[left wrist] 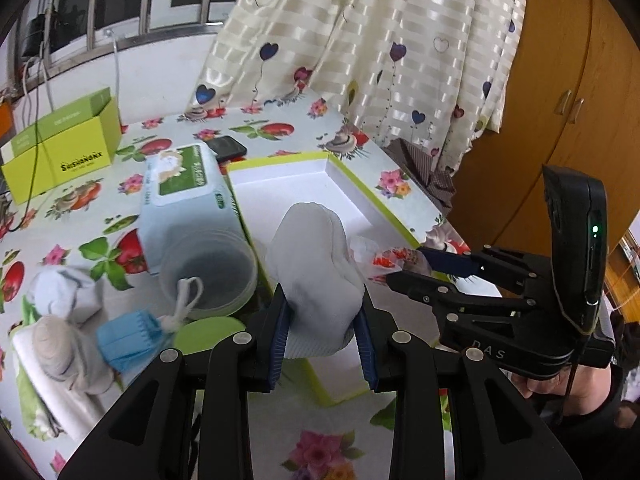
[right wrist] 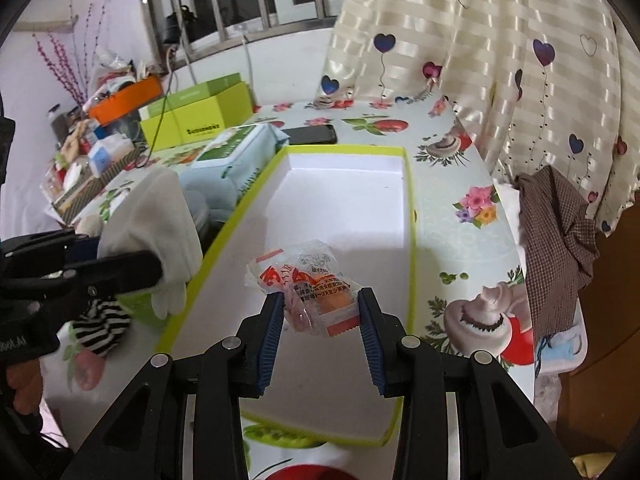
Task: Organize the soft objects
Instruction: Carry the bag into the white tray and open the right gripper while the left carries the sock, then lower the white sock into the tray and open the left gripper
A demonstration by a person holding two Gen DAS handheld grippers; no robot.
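Observation:
My left gripper (left wrist: 322, 300) is shut on a white rolled sock (left wrist: 312, 256), which stands up between the blue pads above the near-left rim of a shallow white box with a lime-green rim (left wrist: 384, 200). The right wrist view shows that sock (right wrist: 160, 216) and the left gripper (right wrist: 120, 256) just left of the box (right wrist: 410, 200). My right gripper (right wrist: 320, 300) holds a clear snack packet with orange print (right wrist: 304, 276) between its pads, low over the box's near half. In the left wrist view the right gripper (left wrist: 408, 266) and packet (left wrist: 384, 258) reach in over the right rim.
Left of the box lie a wet-wipes pack (left wrist: 188, 188), a translucent tub (left wrist: 212, 272), a lime lid (left wrist: 208, 330), a blue pouch (left wrist: 128, 340) and more socks (left wrist: 64, 292). A striped sock (right wrist: 102, 328), a phone (right wrist: 310, 134), a green carton (right wrist: 192, 120) and a checked cloth (right wrist: 556, 240) surround it.

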